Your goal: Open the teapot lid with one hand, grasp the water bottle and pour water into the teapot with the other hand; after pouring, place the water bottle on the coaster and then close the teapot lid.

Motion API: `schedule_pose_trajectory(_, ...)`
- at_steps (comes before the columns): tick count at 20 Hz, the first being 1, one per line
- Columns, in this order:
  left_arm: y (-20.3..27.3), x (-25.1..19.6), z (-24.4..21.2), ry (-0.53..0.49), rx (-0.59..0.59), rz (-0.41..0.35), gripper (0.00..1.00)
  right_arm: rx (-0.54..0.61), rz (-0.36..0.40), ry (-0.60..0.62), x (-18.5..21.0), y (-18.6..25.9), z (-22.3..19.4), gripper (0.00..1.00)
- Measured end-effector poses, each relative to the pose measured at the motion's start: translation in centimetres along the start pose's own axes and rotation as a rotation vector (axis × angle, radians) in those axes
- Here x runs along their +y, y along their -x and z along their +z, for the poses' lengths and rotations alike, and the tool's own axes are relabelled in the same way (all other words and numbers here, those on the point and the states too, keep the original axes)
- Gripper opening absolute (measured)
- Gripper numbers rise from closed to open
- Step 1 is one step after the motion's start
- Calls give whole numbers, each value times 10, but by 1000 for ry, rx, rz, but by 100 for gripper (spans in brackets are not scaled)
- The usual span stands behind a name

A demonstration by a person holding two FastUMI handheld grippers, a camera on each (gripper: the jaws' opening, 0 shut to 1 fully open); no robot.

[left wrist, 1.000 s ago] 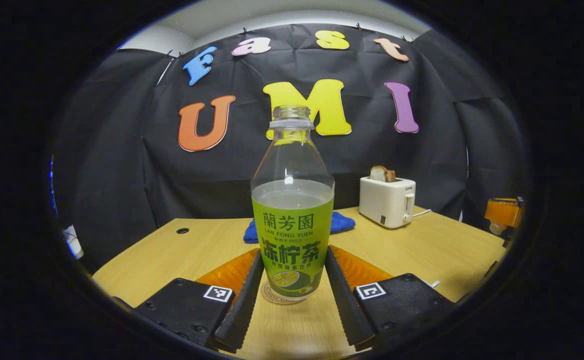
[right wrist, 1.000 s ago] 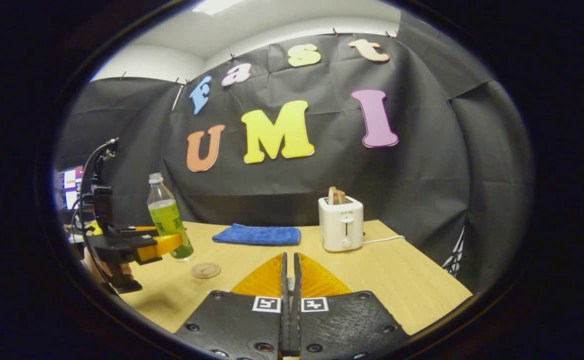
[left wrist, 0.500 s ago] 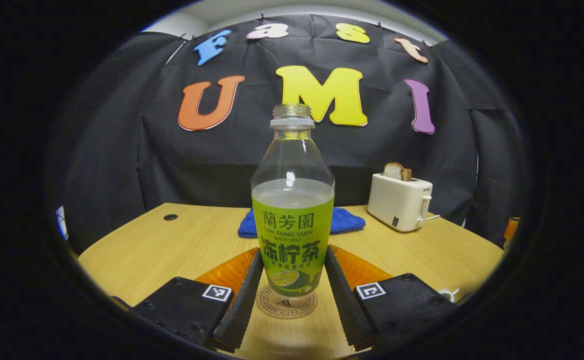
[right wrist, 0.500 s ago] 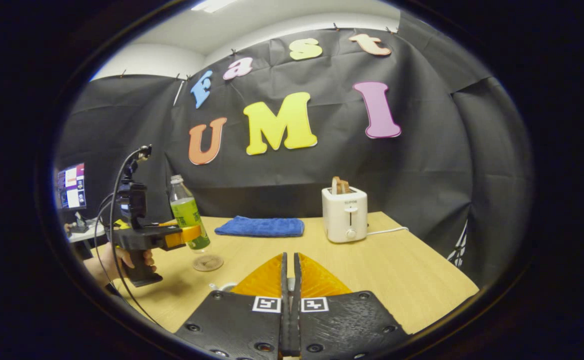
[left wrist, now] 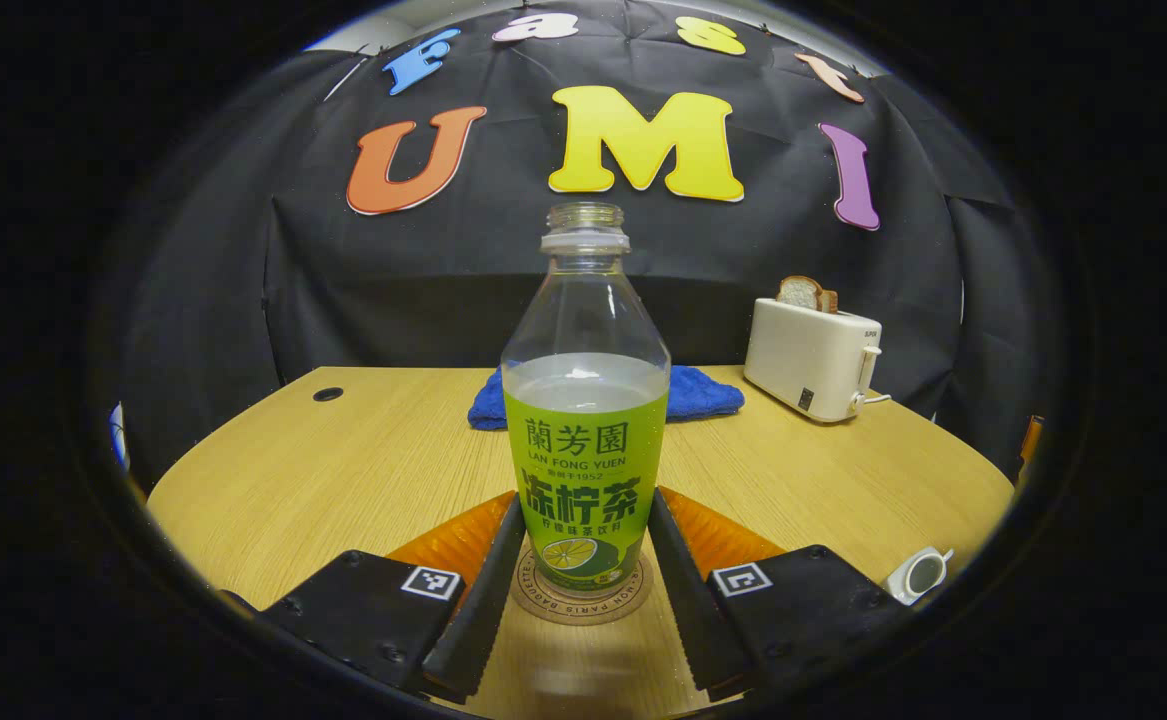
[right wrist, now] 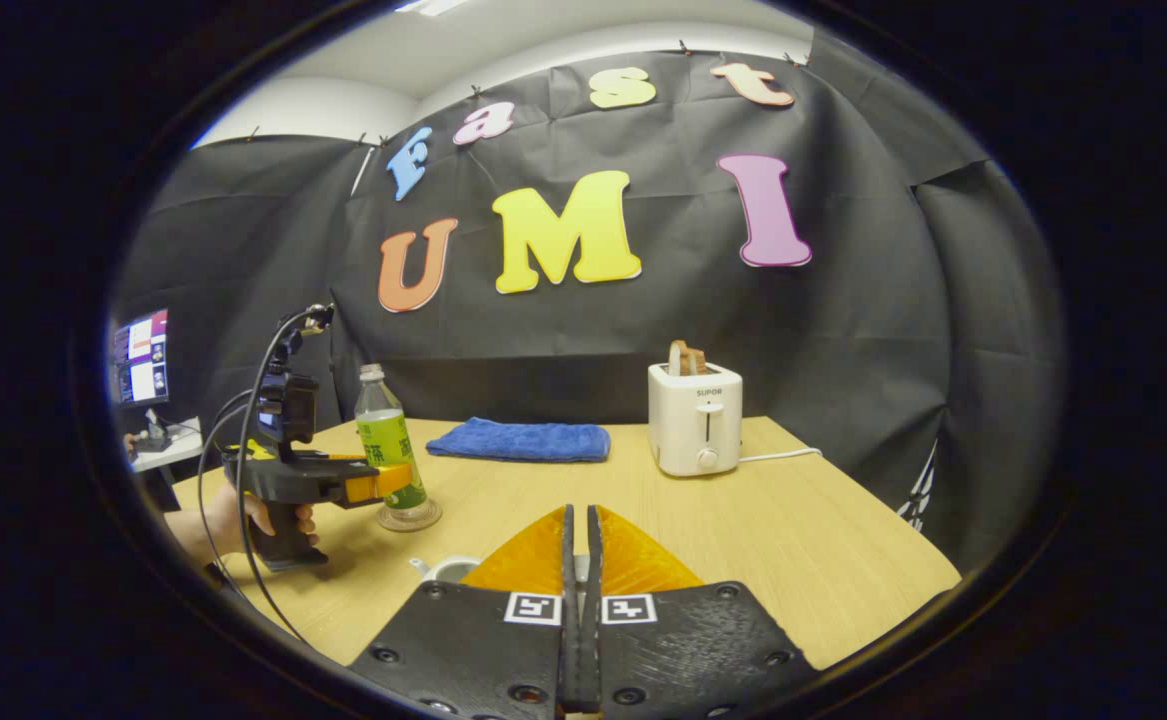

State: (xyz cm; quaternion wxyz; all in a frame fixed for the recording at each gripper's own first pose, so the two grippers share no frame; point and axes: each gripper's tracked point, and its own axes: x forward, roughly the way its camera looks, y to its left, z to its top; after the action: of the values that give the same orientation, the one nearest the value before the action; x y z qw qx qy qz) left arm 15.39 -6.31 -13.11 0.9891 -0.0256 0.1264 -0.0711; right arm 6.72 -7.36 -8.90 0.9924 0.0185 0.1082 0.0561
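A clear water bottle [left wrist: 585,440] with a green label and no cap stands upright on the round coaster [left wrist: 583,603]. My left gripper [left wrist: 585,505] is shut on it, one finger pressing each side of the label. In the right gripper view the same bottle [right wrist: 389,452] sits on the coaster [right wrist: 409,518], with the left gripper [right wrist: 383,484] and a hand [right wrist: 273,520] beside it. The white teapot [left wrist: 919,573] stands open-topped on the table; its rim [right wrist: 448,569] peeks past my right gripper [right wrist: 578,512]. That gripper is shut, with a small pale piece of the lid between the fingers.
A blue cloth [left wrist: 688,392] lies at the back of the wooden table [left wrist: 343,470]. A white toaster [left wrist: 811,356] holding bread stands at the back right, its cord [right wrist: 778,456] trailing on the table. A cable hole [left wrist: 327,394] is at the far left.
My left gripper has carried the bottle across and down onto the coaster, where it now rests. My right gripper has stayed shut and moved little.
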Motion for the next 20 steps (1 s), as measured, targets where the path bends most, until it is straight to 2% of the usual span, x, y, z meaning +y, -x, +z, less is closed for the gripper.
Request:
schedule_pose_trajectory(7, -2, -3, -10, -25, 38, 2, 80, 2, -1, -2, 1, 1, -1, 0)
schedule_pose_trajectory(8, -2, -4, -12, -23, 43, 3, 84, 2, -1, -3, 1, 1, -1, 0)
schedule_pose_trajectory(9, -1, -4, -11, -16, 42, 5, 100, 1, 0, -4, 1, 1, -1, 0)
schedule_pose_trajectory(16, 27, 7, -4, 10, 20, 52, 100, -12, 14, 9, 9, 0, 6, 0)
schedule_pose_trajectory(20, 63, 18, -12, 26, 52, 86, 100, -27, 63, 35, 33, -11, 14, 0)
